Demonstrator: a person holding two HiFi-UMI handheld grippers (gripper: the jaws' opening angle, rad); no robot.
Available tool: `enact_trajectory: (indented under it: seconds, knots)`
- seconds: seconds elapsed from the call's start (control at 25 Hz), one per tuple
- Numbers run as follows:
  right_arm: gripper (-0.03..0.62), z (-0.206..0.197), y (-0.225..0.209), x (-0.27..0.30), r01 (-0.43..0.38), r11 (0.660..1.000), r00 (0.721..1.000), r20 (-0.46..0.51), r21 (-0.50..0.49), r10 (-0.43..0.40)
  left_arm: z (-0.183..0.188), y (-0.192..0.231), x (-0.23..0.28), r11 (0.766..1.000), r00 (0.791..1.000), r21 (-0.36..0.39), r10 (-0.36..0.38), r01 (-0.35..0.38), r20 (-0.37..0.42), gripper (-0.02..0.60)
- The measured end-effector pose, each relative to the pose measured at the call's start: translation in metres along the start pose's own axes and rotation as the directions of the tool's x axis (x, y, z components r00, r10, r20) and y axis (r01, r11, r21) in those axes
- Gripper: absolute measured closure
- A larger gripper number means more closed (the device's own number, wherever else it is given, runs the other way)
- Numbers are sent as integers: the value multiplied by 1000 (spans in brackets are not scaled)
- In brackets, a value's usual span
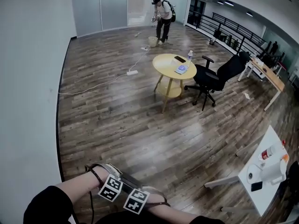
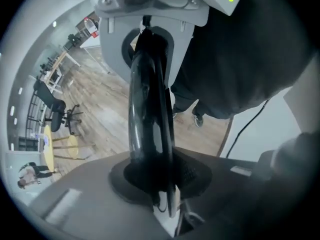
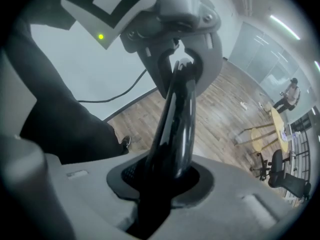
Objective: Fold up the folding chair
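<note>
In the head view my two grippers show only at the bottom edge. Their marker cubes (image 1: pixel 111 188) sit side by side, nearly touching, and my forearms (image 1: pixel 70 192) come in from the lower left and the bottom right. What they hold is hidden beneath them there, so I go by the gripper views.

The left gripper (image 2: pixel 152 184) is clenched on the folding chair (image 2: pixel 147 114). All I see of the chair is a glossy black frame tube (image 3: pixel 177 119). In the left gripper view it runs from between my jaws at bottom centre up to the top of the frame, where the other gripper clasps it too. The right gripper (image 3: pixel 165 181) is likewise clamped on that tube. In its view the tube rises from the jaws at bottom centre to the left gripper's grey body in the upper middle. Both tongs grasp the same tube, close together, above the wooden floor (image 1: pixel 121 125).

Further out, a round yellow table (image 1: pixel 163 65) stands at centre frame, with a black office chair (image 1: pixel 217 76) just right of it. A person (image 1: pixel 162 17) stands at top centre, well apart from me. A white table (image 1: pixel 271 139) fills the lower right corner. A power strip (image 1: pixel 132 72) with a white cable lies on the floor toward the upper left.
</note>
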State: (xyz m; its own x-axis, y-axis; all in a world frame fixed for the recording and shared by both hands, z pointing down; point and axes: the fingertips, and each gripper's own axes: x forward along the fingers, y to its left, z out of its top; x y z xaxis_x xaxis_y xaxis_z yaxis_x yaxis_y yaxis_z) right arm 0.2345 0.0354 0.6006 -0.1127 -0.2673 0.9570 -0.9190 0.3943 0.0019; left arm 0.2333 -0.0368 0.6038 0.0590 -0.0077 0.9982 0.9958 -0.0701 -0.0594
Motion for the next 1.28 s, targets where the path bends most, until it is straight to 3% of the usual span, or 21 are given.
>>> enact_trajectory:
  seconds: [0.12, 0.44, 0.6, 0.76, 0.92, 1.16, 1.28]
  knots:
    - [488, 0, 1, 4, -18, 998, 1000, -22, -63, 17, -1, -1, 4, 998, 998, -34, -55, 54, -23, 512]
    - [473, -3, -11, 0, -44, 992, 999, -2, -120, 44, -1, 14, 4, 998, 999, -58, -40, 39, -15, 526]
    - [500, -5, -36, -5, -44, 990, 999, 10, -133, 46, -2, 26, 0, 986, 997, -149, -76, 76, 7, 529]
    - [542, -9, -57, -11, -89, 978, 996, 16, -191, 93, 3, 28, -4, 938, 991, -319, -121, 135, 62, 529]
    - [549, 0, -62, -15, -147, 943, 989, -10, -299, 151, 1, 19, -13, 883, 984, -434, -144, 177, 107, 523]
    - [545, 35, -42, -22, -202, 870, 979, -59, -449, 197, -19, -15, -29, 808, 986, -564, -122, 168, 117, 523]
    - [542, 60, -24, -21, -209, 825, 977, -75, -525, 200, -32, -44, -38, 758, 989, -636, -97, 143, 108, 523]
